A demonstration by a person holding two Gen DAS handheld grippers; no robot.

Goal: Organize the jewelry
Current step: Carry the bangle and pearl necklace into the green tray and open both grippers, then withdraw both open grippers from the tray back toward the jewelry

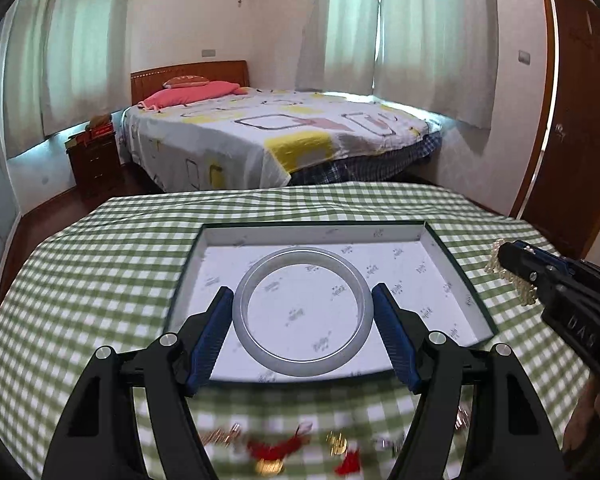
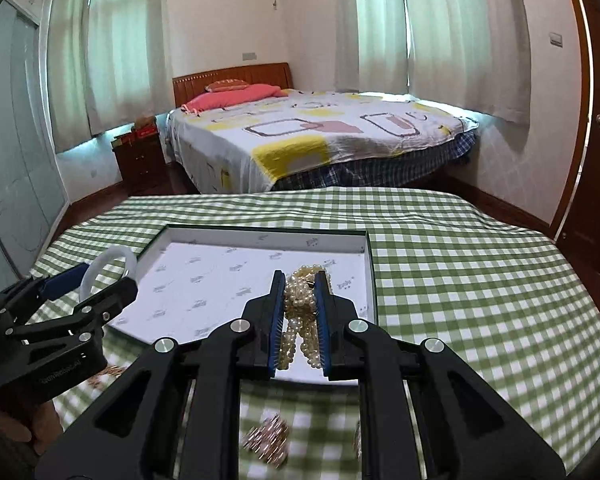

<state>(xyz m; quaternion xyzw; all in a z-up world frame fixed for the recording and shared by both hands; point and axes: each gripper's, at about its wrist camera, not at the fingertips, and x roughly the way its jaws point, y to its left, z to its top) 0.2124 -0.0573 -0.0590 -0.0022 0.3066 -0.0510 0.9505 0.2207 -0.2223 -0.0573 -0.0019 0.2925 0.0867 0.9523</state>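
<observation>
My left gripper [image 1: 303, 300] is shut on a pale translucent bangle [image 1: 260, 354], its blue pads pressing the ring's two sides, held above a shallow white box tray [image 1: 412, 232]. The right wrist view shows the same bangle [image 2: 96, 268] in the left gripper [image 2: 88, 280]. My right gripper [image 2: 300, 284] is shut on a bunched pearl necklace [image 2: 298, 300] whose strands hang down between the pads, over the tray [image 2: 260, 234] near its right wall. From the left wrist view the right gripper [image 1: 504, 250] shows at the right with the pearls [image 1: 518, 288] dangling.
A green checked cloth [image 1: 100, 264] covers the table. Blurred loose jewelry lies near the front edge: red tassels [image 1: 276, 446], gold pieces [image 1: 336, 440], a rose-gold chain [image 2: 268, 442]. Behind the table stand a bed [image 1: 276, 136], a nightstand [image 1: 94, 160] and a wooden door [image 1: 572, 120].
</observation>
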